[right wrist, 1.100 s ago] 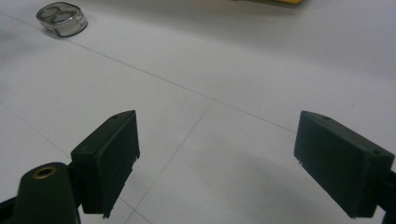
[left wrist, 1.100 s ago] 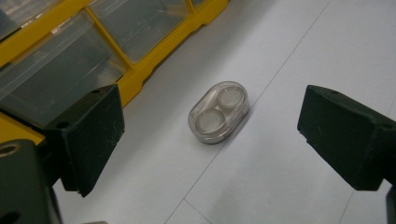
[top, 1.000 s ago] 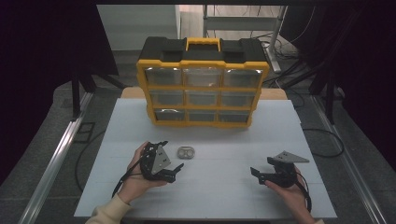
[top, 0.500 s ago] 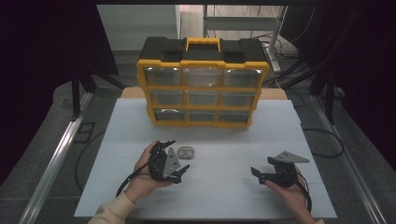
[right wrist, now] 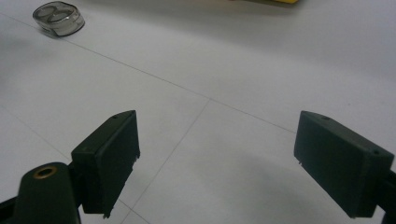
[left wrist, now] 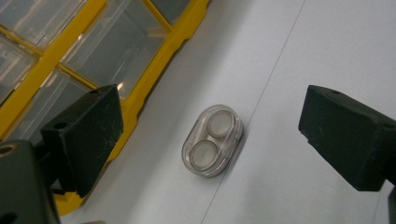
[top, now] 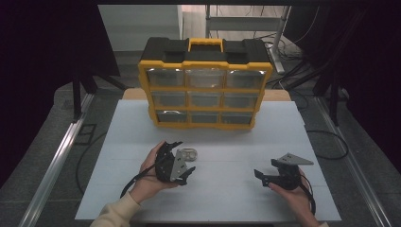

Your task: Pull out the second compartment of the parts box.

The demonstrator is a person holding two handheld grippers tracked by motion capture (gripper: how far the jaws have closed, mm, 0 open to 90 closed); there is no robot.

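High view: nearest the bottom edge, two hands come in over the white table (top: 227, 189). The left hand (top: 149, 182) holds the left tool (top: 185, 163), its jaws spread apart and pointing toward the far side. The right hand (top: 293, 198) holds the right tool (top: 261, 177) near the table's right side, well apart from the left one, with a grey three-cornered plate (top: 294, 159) on top. Its jaws also stand apart and grip nothing.

Just beyond the left tool lies a small clear case (top: 189, 154), flat on the table. In the left gripper view the case (left wrist: 213, 140) sits between the two spread black jaws but farther off, touching neither; it is oval, with two round wells side by side, and it lies along a thin seam in the table surface. In the right gripper view the same case (right wrist: 59, 17) shows far off at the upper left, and bare table lies between that tool's open jaws.

Farther back, at the table's far edge, stands a yellow and black organizer (top: 205, 87), upright, with three rows of clear drawers facing the person and a yellow handle (top: 205, 44) on top. The case lies near its lower left corner but apart from it.
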